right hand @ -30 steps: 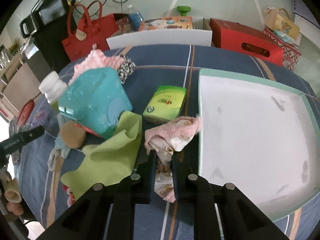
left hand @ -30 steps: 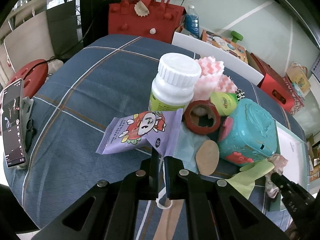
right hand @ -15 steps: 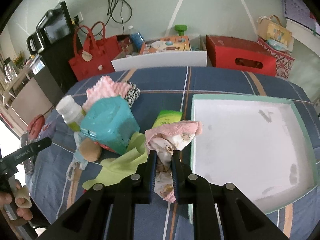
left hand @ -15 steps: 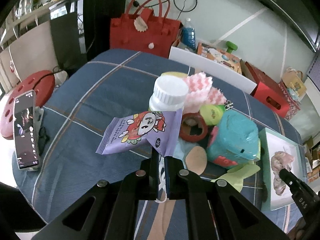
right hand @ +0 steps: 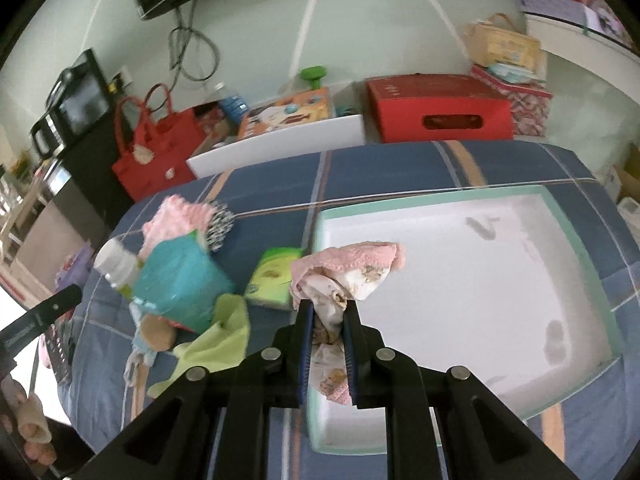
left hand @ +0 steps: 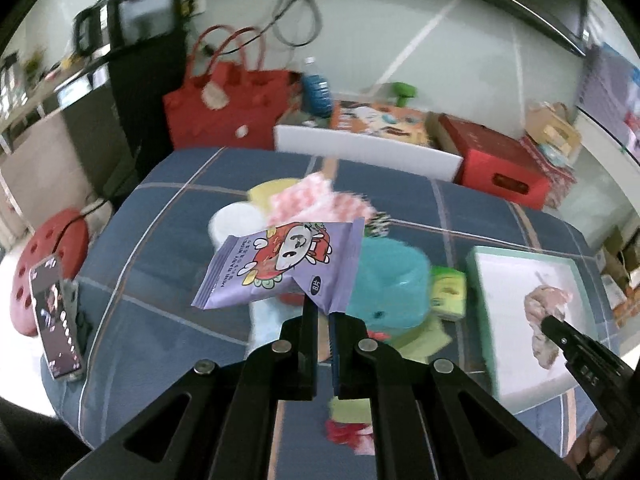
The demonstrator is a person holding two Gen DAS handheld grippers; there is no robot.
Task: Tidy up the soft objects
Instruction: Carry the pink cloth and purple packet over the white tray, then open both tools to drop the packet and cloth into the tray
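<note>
Pink terry, crumpled, pinched between the jaws of the right gripper [right hand: 326, 312]: a small towel [right hand: 346, 270] bunched into a wad, loose end trailing down past the pads, bulk standing forward and up out of the tips. No real long axis while wadded; roughly in line with the fingers. Held clear of the surface, right over the near-left rim of the tray [right hand: 576, 304], white floor of the tray open beyond and to the right. Probably only a short carry forward and right before letting go.

Thin purple film clenched by the jaws of the left gripper [left hand: 323, 312]: a snack packet [left hand: 280, 266] nipped at one lower corner, long axis running out to the left and a little up, printed face toward the camera, free end unsupported. Lifted well above the blue plaid counter [left hand: 168, 216]. Tray [left hand: 478, 276] well off to the right of this packet, with the teal plush box [left hand: 386, 284] and the green tissue pack [left hand: 448, 292] between. Right hand clearly the nearer to the tray. Lime cloth [right hand: 218, 334] lying left of the tray, just beside the teal box.
</note>
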